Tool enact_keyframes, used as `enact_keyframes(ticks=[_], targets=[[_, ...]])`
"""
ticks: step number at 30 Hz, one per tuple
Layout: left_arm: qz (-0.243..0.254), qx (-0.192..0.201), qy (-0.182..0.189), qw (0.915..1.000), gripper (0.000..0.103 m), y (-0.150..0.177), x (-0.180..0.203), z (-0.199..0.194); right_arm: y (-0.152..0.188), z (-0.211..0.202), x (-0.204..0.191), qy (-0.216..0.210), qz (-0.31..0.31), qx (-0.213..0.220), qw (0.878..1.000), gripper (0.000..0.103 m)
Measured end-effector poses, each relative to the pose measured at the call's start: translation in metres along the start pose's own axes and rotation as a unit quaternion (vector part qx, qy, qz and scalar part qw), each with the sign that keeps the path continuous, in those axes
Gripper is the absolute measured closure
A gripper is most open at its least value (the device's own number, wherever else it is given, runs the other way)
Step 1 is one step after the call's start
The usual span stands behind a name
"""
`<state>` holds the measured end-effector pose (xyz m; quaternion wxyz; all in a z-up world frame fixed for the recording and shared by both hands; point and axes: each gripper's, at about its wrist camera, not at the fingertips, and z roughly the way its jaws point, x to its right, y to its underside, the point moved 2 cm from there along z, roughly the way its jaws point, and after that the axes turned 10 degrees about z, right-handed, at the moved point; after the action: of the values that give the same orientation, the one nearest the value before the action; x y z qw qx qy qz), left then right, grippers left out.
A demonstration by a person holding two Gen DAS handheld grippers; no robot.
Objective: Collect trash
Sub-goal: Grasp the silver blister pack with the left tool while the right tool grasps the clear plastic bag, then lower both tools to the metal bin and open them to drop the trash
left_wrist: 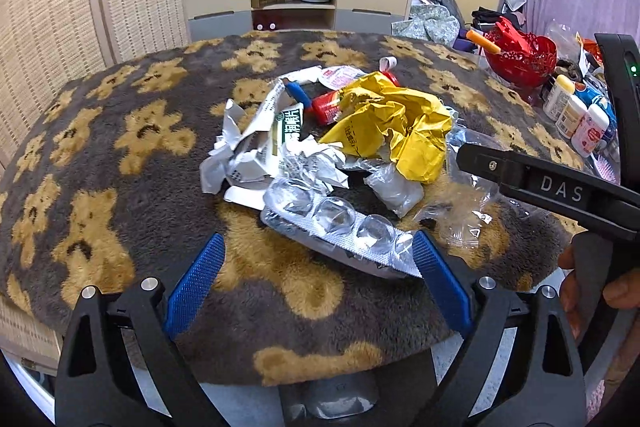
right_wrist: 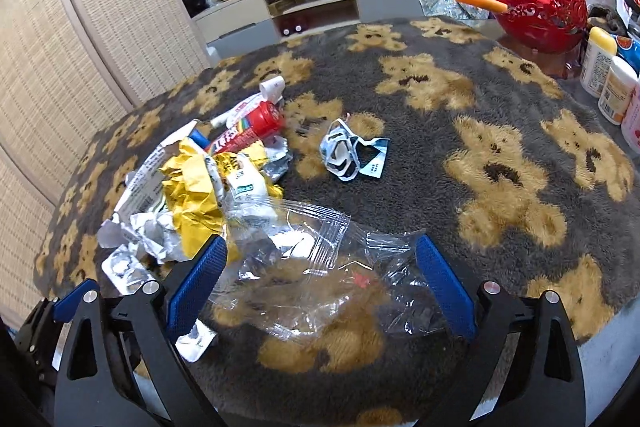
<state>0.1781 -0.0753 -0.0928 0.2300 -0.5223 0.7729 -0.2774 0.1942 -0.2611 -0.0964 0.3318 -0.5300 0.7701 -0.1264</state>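
Trash (left_wrist: 332, 147) lies heaped on a round table covered by a grey cloth (left_wrist: 120, 147) patterned with tan bears. The pile holds a crumpled yellow wrapper (left_wrist: 396, 131), white paper scraps (left_wrist: 240, 155), a red tube (left_wrist: 328, 107), a foil blister pack (left_wrist: 340, 227) and clear plastic bags (right_wrist: 320, 267). The left gripper (left_wrist: 320, 271) stands wide open, its blue pads either side of the blister pack. The right gripper (right_wrist: 324, 287) is also open, straddling the clear bags. A red bowl (right_wrist: 540, 15) and bottles (right_wrist: 608, 75) sit at the table's far edge.

Bear-patterned fleece table cover (left_wrist: 120, 155), trash pile (left_wrist: 320, 147), red basket (right_wrist: 540, 15), bottles (right_wrist: 608, 75)
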Motion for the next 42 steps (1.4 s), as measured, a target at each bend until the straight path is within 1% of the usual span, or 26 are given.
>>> enact_keyframes(ticks=[5, 9, 12, 14, 15, 16, 18, 19, 20, 21, 23, 25, 26, 27, 28, 29, 31, 32, 33, 35, 39, 42], targets=[[-0.009, -0.014, 0.012, 0.9998, 0.015, -0.002, 0.004, 0.019, -0.001, 0.008, 0.012, -0.010, 0.008, -0.010, 1.000, 0.011], [-0.016, -0.022, 0.017, 0.9995, 0.015, -0.006, 0.009, 0.031, 0.006, 0.018, 0.011, -0.021, 0.003, -0.030, 0.999, 0.011], [-0.018, -0.031, 0.018, 0.9992, 0.015, -0.006, 0.013, 0.043, 0.008, 0.025, 0.009, -0.027, -0.001, -0.038, 0.999, 0.017], [-0.021, -0.030, 0.022, 0.9991, 0.015, -0.005, 0.014, 0.046, 0.007, 0.027, 0.012, -0.031, 0.002, -0.040, 0.999, 0.029], [-0.022, -0.029, 0.024, 0.9991, 0.016, -0.005, 0.015, 0.047, 0.006, 0.028, 0.015, -0.032, 0.005, -0.042, 0.999, 0.030], [-0.021, -0.028, 0.027, 0.9990, 0.017, -0.004, 0.015, 0.047, 0.006, 0.028, 0.017, -0.033, 0.005, -0.042, 0.999, 0.034], [-0.022, -0.025, 0.038, 0.9987, 0.026, -0.003, 0.014, 0.045, 0.006, 0.026, 0.020, -0.034, 0.003, -0.042, 0.999, 0.043], [-0.023, -0.024, 0.042, 0.9986, 0.029, -0.003, 0.014, 0.045, 0.006, 0.025, 0.020, -0.034, 0.000, -0.043, 0.998, 0.054], [-0.025, -0.023, 0.050, 0.9982, 0.035, -0.003, 0.015, 0.044, 0.007, 0.023, 0.020, -0.034, -0.004, -0.044, 0.998, 0.060], [-0.029, -0.024, 0.058, 0.9976, 0.038, -0.002, 0.015, 0.044, 0.007, 0.023, 0.020, -0.032, -0.007, -0.044, 0.999, 0.062], [-0.027, -0.024, 0.055, 0.9979, 0.038, -0.002, 0.017, 0.043, 0.009, 0.018, 0.019, -0.033, -0.012, -0.043, 0.998, 0.068], [-0.027, -0.025, 0.055, 0.9978, 0.040, -0.001, 0.020, 0.040, 0.012, 0.012, 0.019, -0.034, -0.015, -0.041, 0.998, 0.071], [-0.026, -0.025, 0.058, 0.9976, 0.044, -0.001, 0.021, 0.038, 0.014, 0.009, 0.019, -0.034, -0.014, -0.039, 0.999, 0.071], [-0.026, -0.027, 0.074, 0.9966, 0.059, 0.001, 0.024, 0.035, 0.015, 0.005, 0.021, -0.032, -0.012, -0.037, 0.999, 0.071], [-0.027, -0.028, 0.090, 0.9952, 0.060, 0.003, 0.027, 0.032, 0.017, 0.003, 0.023, -0.032, -0.009, -0.036, 0.999, 0.071], [-0.024, -0.029, 0.092, 0.9950, 0.064, 0.005, 0.029, 0.028, 0.020, 0.001, 0.026, -0.032, -0.004, -0.037, 0.999, 0.071], [-0.005, -0.029, 0.084, 0.9960, 0.067, 0.009, 0.036, 0.021, 0.026, -0.003, 0.031, -0.034, 0.005, -0.040, 0.999, 0.072], [0.000, -0.032, 0.085, 0.9959, 0.073, 0.012, 0.039, 0.018, 0.028, -0.004, 0.033, -0.035, 0.007, -0.041, 0.999, 0.072], [0.004, -0.037, 0.087, 0.9955, 0.074, 0.016, 0.042, 0.017, 0.031, -0.007, 0.034, -0.036, 0.009, -0.041, 0.998, 0.072], [0.011, -0.033, 0.075, 0.9965, 0.075, 0.022, 0.045, 0.013, 0.037, -0.015, 0.035, -0.037, 0.008, -0.040, 0.998, 0.072], [0.006, -0.029, 0.072, 0.9970, 0.075, 0.033, 0.045, 0.002, 0.048, -0.027, 0.032, -0.036, 0.001, -0.037, 0.999, 0.072], [0.005, -0.026, 0.063, 0.9977, 0.075, 0.045, 0.042, -0.014, 0.060, -0.037, 0.030, -0.036, -0.005, -0.037, 0.999, 0.072]])
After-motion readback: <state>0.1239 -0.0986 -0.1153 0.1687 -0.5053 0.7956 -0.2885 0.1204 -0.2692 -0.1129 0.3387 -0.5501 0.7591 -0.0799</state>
